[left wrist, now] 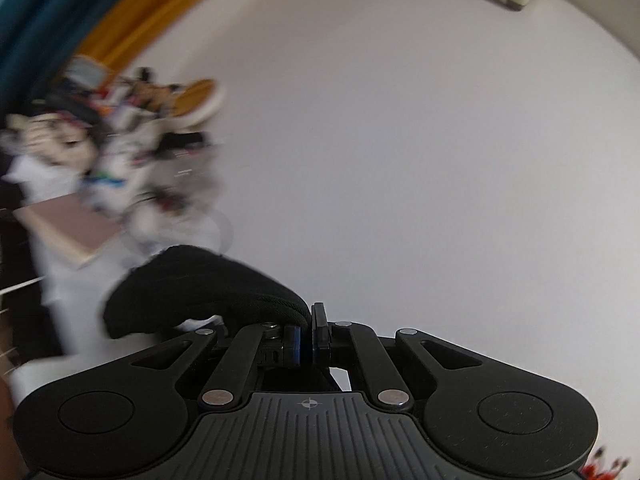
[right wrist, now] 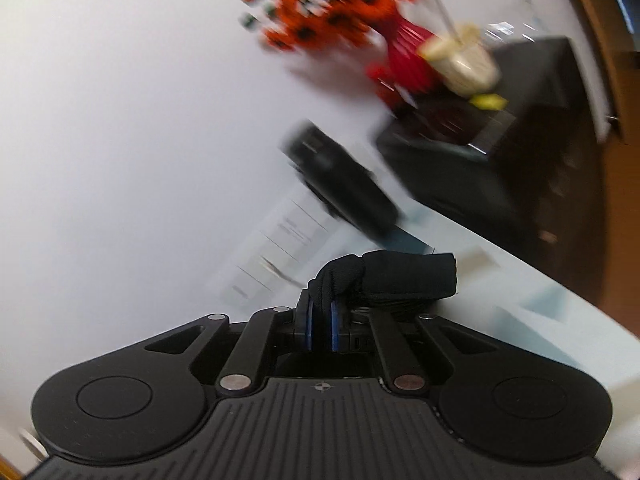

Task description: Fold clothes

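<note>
1. We judge this to be the lift that opens the fold: both grippers pinch parts of a black garment (left wrist: pixel 192 292) and carry it up off the tabletop (right wrist: pixel 520 304), so the cloth can hang free and be laid straight.
2. In the left wrist view, the left gripper (left wrist: pixel 307 334) is fully closed, its jaws pressed together on a hemmed edge of the black cloth, which bulges out to the left of the fingers.
3. In the right wrist view, the right gripper (right wrist: pixel 322 326) is nearly closed, with only a thin gap between the blue pads (right wrist: pixel 309 330); a bunched fold of the black fabric sits between them, and the rest lies over the right finger.
4. We cannot tell whether both grippers hold one garment or two, since neither view shows the cloth between them.
5. Behind, blurred, we see red flowers (right wrist: pixel 340 12), a dark cabinet (right wrist: pixel 500 160) and a white wall (left wrist: pixel 400 160); the garment stays close to the fingers.
</note>
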